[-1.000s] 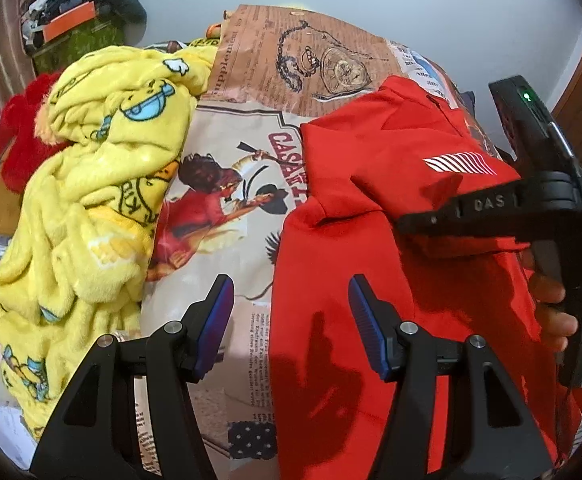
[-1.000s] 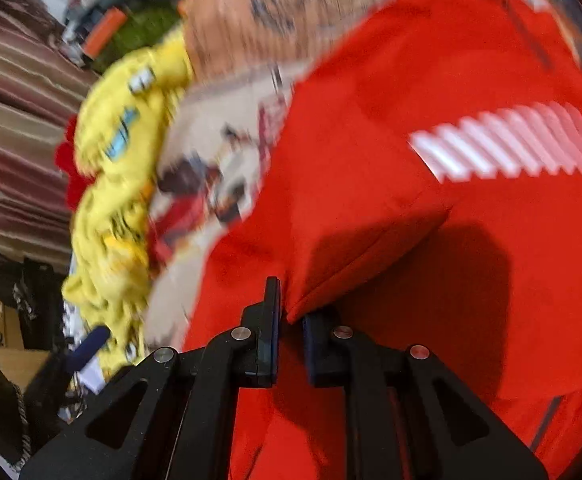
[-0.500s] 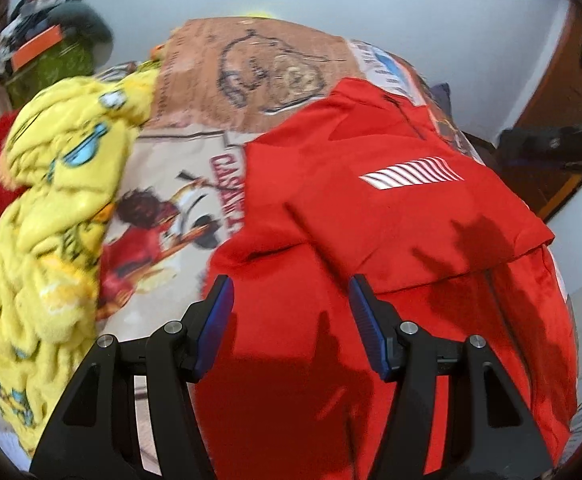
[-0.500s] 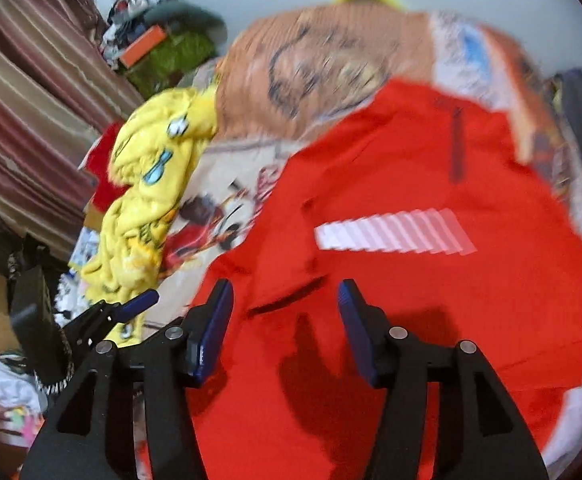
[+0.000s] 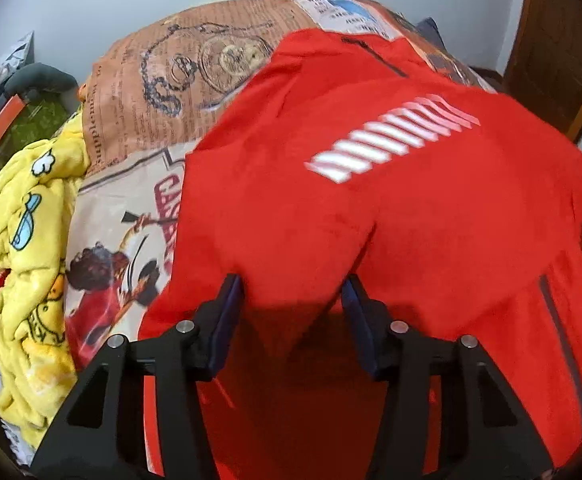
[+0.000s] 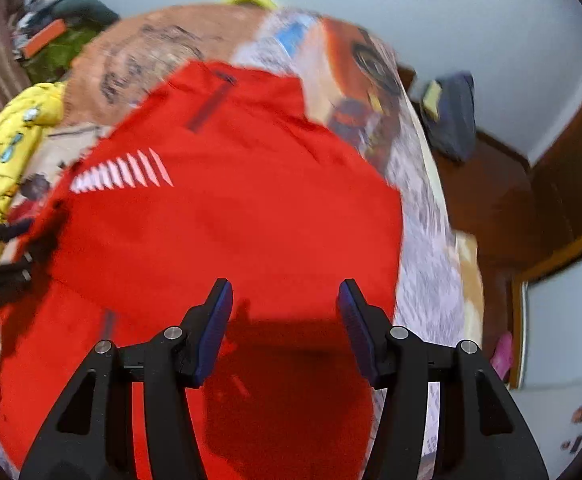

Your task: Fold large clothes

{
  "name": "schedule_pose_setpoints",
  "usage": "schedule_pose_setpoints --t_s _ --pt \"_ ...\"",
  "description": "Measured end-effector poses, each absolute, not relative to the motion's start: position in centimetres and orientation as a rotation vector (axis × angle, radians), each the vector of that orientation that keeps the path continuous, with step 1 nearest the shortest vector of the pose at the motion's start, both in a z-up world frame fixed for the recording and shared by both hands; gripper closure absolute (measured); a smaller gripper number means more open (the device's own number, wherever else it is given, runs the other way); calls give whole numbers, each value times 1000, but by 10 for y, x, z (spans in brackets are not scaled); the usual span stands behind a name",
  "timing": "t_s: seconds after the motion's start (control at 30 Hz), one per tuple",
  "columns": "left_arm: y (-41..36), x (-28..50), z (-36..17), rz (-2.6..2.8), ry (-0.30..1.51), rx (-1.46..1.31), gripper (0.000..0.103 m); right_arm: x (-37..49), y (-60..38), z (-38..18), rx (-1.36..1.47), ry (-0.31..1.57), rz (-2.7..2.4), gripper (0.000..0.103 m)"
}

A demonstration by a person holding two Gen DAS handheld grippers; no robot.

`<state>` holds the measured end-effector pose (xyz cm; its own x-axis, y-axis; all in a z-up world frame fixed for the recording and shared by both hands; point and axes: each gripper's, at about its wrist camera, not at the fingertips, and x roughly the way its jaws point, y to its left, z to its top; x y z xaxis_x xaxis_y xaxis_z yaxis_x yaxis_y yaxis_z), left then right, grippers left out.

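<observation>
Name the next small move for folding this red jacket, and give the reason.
Probably finish closing the left tongs on the folded edge of the red jacket between them: they are closing now with that fabric in the gap, while the right tongs hover open and empty above the cloth.

Jacket spread on bed, centre to right of frame; blanket heaped along bed's left edge, beside jacket.

The printed bedsheet carries newspaper-style print: along its brown panel runs the partial word "Supplem…", and beside the red jacket large red letters begin "CAS…". The jacket bears a white striped emblem without letters. Other print is too blurred to read.
</observation>
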<state>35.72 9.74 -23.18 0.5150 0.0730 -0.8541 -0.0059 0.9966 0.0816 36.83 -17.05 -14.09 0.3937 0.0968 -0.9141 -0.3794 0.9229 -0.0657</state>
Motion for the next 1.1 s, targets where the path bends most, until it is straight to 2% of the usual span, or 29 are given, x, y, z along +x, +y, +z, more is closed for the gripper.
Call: schedule_pose_setpoints --t_s 0.03,0.1,0.2,0.4,0.63,0.8,0.97,1.1 --pt "99 363 -230 55 1022 60 58 370 -175 -147 -277 1143 294 52" --pt "101 371 -229 47 1012 40 87 372 -183 -156 -275 1147 267 52" --pt "104 381 -220 44 994 23 98 373 -189 -160 -254 1149 264 51" --pt "128 378 -170 53 860 -65 100 370 -184 -168 -270 1134 274 44" --pt "168 364 -133 89 754 -155 100 365 -180 -167 -292 1110 268 43" --pt "178 364 -165 124 820 -132 100 364 -178 -164 -276 1110 269 43" --pt "189 366 -228 140 997 -171 97 362 -177 -166 -276 1115 260 43" --pt "193 355 -258 110 1086 -209 93 359 -175 -165 -304 1109 257 43"
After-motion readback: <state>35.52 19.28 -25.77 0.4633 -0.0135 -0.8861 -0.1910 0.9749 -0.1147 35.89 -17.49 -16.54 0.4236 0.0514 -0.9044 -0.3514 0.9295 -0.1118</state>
